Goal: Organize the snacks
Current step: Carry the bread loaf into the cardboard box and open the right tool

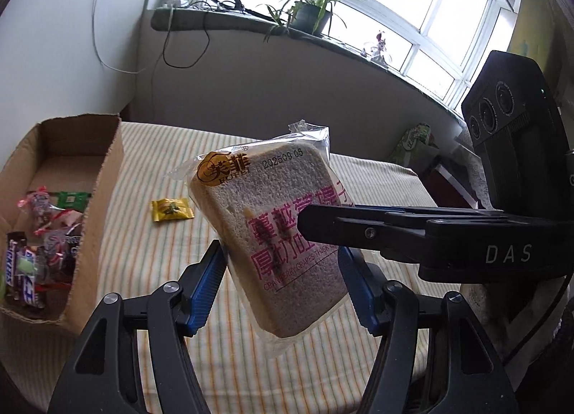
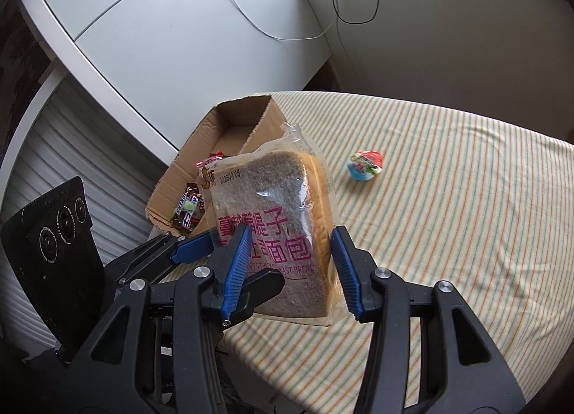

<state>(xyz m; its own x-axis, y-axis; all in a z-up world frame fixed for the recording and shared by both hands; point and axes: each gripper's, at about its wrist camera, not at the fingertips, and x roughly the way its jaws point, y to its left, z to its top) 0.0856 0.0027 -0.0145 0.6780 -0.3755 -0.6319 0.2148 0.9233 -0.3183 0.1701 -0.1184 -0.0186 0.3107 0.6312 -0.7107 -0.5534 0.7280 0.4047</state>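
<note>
Left wrist view has the packaged slice of cranberry-grape toast bread (image 1: 272,234) at mid-frame, lifted off the striped bed cover (image 1: 150,263) and tilted, with both claws around it. The left claw (image 1: 283,288) has its blue pads at the two sides of the packet, the left pad pressing the wrapper and the right pad at its edge, so it looks clamped on the bread. The right claw (image 1: 305,224) reaches in from the right of that frame with its dark finger across the pink lettering. Right wrist view shows the bread (image 2: 272,234) between the right claw's (image 2: 290,263) blue pads: the left pad lies on the face of the packet, but the right pad seems to stand just clear of the wrapper edge, so I cannot tell whether this claw truly grips. As for progress, the cardboard box (image 1: 111,177) at the left of the left wrist frame already contains several wrapped chocolate bars and candies (image 1: 39,241), so part of the sorting looks done. Left over are the bread itself, a small yellow sachet (image 1: 172,210) on the cover near the box, and a round red-and-blue jelly cup (image 2: 364,165) lying well apart in the upper right of the right wrist frame.
</note>
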